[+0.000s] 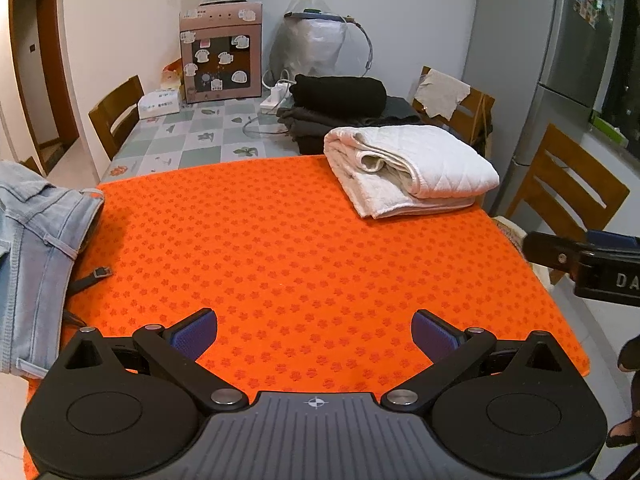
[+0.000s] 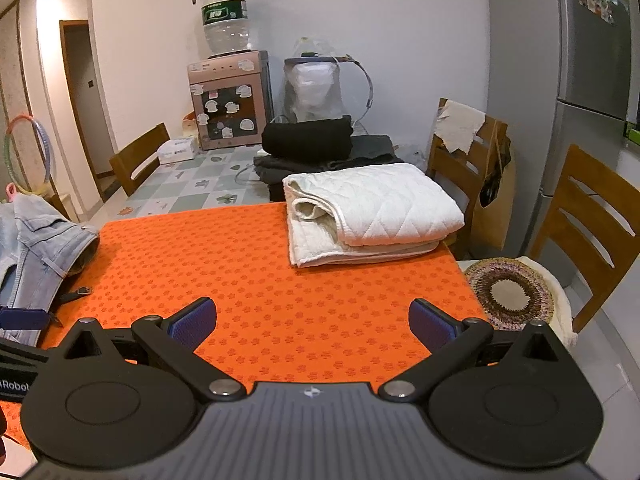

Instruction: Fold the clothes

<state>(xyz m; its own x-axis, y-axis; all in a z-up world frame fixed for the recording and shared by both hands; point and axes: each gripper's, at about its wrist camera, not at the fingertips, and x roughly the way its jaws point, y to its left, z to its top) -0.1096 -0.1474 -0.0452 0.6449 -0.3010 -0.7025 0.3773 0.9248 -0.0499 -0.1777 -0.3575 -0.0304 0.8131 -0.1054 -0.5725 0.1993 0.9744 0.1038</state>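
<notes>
Far left, table edge: light denim jeans [image 1: 36, 240], crumpled, half hanging off the orange mat [image 1: 304, 248]; dark strap with a buckle [image 1: 94, 276] just beside them.
Centre: left hand-held gripper [image 1: 314, 330] and right hand-held gripper [image 2: 312, 320], both released and empty.
Far right: folded white quilted cloth [image 2: 368, 212].
Advice: draw the jeans fully onto the mat by the waistband, flatten, then fold.
</notes>
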